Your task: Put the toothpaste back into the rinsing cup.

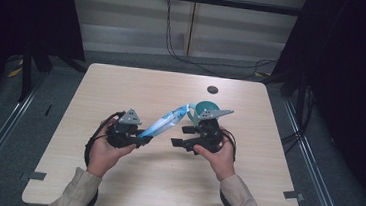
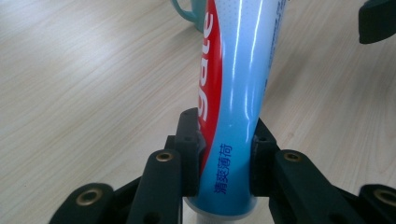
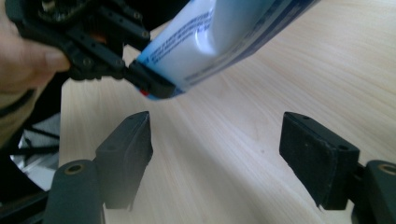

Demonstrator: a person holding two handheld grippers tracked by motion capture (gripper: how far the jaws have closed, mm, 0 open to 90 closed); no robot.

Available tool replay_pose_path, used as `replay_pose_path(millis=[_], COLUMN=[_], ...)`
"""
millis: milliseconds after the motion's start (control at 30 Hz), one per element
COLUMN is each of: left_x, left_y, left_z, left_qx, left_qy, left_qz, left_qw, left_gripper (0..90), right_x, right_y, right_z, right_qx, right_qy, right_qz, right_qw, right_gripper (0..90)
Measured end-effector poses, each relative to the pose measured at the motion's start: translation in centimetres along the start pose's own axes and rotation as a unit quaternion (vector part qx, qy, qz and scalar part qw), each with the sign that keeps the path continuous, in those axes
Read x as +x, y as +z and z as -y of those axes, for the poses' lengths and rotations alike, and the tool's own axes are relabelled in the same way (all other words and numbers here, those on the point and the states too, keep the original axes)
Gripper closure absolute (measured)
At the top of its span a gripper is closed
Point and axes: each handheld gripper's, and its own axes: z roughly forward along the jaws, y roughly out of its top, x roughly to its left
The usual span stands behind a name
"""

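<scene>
A blue, white and red toothpaste tube slants up over the middle of the light wooden table. My left gripper is shut on the tube's lower end. In the left gripper view both pads press the sides of the tube, near its capped end. My right gripper stands open just right of the tube, nothing between its pads. In the right gripper view its jaws gape over bare wood, below the tube and the left gripper. A teal cup stands behind the right gripper.
A small dark round hole sits in the table near its far edge. Cables run across the floor beyond the table. Black curtains hang on both sides. A handle of the teal cup shows beyond the tube.
</scene>
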Motion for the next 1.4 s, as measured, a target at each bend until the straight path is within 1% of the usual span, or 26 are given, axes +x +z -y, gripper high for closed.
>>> replay_pose_path(millis=[33, 67, 100, 167, 233, 267, 333, 367, 467, 500, 533, 600, 667, 700, 767, 800, 900, 933, 1000, 1033, 1100, 1133, 1167, 1267, 1300, 1400], left_x=[0.0, 0.0, -0.1, -0.2, -0.3, -0.4, -0.4, -0.5, -0.6, -0.6, -0.6, -0.6, -0.7, -0.8, -0.9, -1.0, -1.2, -1.2, -1.3, -1.3, -1.4, -1.4, -1.4, -1.4, -1.4, -1.4], left_y=[0.0, 0.0, 0.0, 0.0, 0.1, 0.1, 0.1, 0.1, 0.2, 0.3, 0.3, 0.4, 0.5, 0.6, 0.6, 0.8, 1.0, 1.1, 1.3, 1.4, 1.4, 1.4, 1.5, 1.5, 1.5, 1.5], left_z=[-0.1, -0.1, -0.1, -0.2, -0.2, -0.2, -0.2, -0.3, -0.4, -0.5, -0.5, -0.5, -0.5, -0.5, -0.5, -0.5, -0.6, -0.7, -0.7, -0.7, -0.7, -0.7, -0.7, -0.7, -0.8, -0.8], left_qx=[-0.002, -0.002, -0.004, -0.005, -0.009, -0.01, -0.009, -0.012, -0.007, -0.009, -0.009, -0.011, -0.008, -0.011, -0.01, -0.011, -0.01, -0.013, -0.011, -0.013, -0.013, -0.013, -0.017, -0.016, -0.016, -0.018], left_qy=[0.002, 0.002, -0.001, -0.001, -0.002, 0.0, -0.003, 0.002, 0.002, 0.003, 0.003, -0.001, 0.001, 0.0, -0.001, -0.001, 0.0, -0.002, -0.004, -0.006, -0.006, -0.006, -0.009, -0.006, -0.008, -0.011], left_qz=[0.0, 0.0, 0.001, -0.001, 0.001, -0.002, 0.001, -0.004, 0.001, 0.0, 0.0, 0.002, 0.003, 0.005, 0.004, 0.008, 0.011, 0.012, 0.012, 0.014, 0.014, 0.014, 0.017, 0.013, 0.017, 0.019], left_qw=[1.0, 1.0, 1.0, 1.0, 1.0, 1.0, 1.0, 0.9999, 1.0, 1.0, 1.0, 0.9999, 1.0, 0.9999, 0.9999, 0.9999, 0.9999, 0.9998, 0.9999, 0.9998, 0.9998, 0.9998, 0.9997, 0.9998, 0.9997, 0.9996], left_gripper=[72.1, 72.1, 72.1, 72.1, 72.1, 72.1, 72.1, 72.1, 72.1, 72.1, 72.1, 72.1, 72.1, 72.1, 72.1, 72.1, 72.0, 72.0, 72.0, 72.0, 72.0, 72.0, 72.0, 71.9, 71.9, 71.9], right_x=[0.0, 0.0, -0.1, -0.1, -0.1, -0.1, -0.1, -0.1, -0.1, -0.2, -0.2, -0.3, -0.4, -0.4, -0.5, -0.6, -0.6, -0.6, -0.5, -0.5, -0.4, -0.4, -0.3, -0.3, -0.3, -0.3], right_y=[0.1, 0.1, 0.1, 0.2, 0.2, 0.2, 0.3, 0.3, 0.4, 0.4, 0.4, 0.4, 0.5, 0.5, 0.6, 0.7, 0.8, 0.9, 0.9, 0.9, 0.7, 0.7, 0.6, 0.5, 0.5, 0.5], right_z=[0.0, 0.0, 0.0, 0.0, 0.0, 0.0, -0.1, -0.2, -0.3, -0.3, -0.4, -0.4, -0.3, -0.2, -0.2, -0.1, -0.2, -0.2, -0.4, -0.5, -0.6, -0.6, -0.8, -0.8, -0.8, -0.9], right_qx=[-0.01, -0.01, -0.017, -0.023, -0.026, -0.026, -0.028, -0.034, -0.04, -0.042, -0.042, -0.047, -0.057, -0.06, -0.062, -0.066, -0.07, -0.07, -0.074, -0.079, -0.085, -0.085, -0.087, -0.09, -0.09, -0.096], right_qy=[0.008, 0.008, 0.015, 0.02, 0.023, 0.023, 0.027, 0.03, 0.035, 0.042, 0.044, 0.048, 0.057, 0.062, 0.064, 0.071, 0.073, 0.074, 0.076, 0.077, 0.077, 0.077, 0.077, 0.077, 0.077, 0.082], right_qz=[-0.001, -0.001, -0.003, -0.006, -0.008, -0.008, -0.005, -0.006, -0.006, -0.01, -0.007, -0.01, -0.014, -0.013, -0.013, -0.021, -0.021, -0.018, -0.019, -0.016, -0.022, -0.022, -0.016, -0.018, -0.018, -0.018], right_qw=[0.9999, 0.9999, 0.9997, 0.9995, 0.9994, 0.9994, 0.9992, 0.9989, 0.9986, 0.9982, 0.9981, 0.9977, 0.9966, 0.9962, 0.996, 0.9951, 0.9946, 0.9947, 0.9942, 0.9937, 0.9932, 0.9932, 0.9932, 0.9928, 0.9928, 0.9919], right_gripper=[25.9, 25.9, 25.9, 25.8, 25.8, 25.8, 25.8, 26.0, 26.0, 25.9, 25.9, 25.9, 26.3, 26.3, 26.3, 26.3, 26.6, 26.6, 27.6, 29.2, 30.3, 30.3, 30.8, 32.5, 32.5, 33.7])
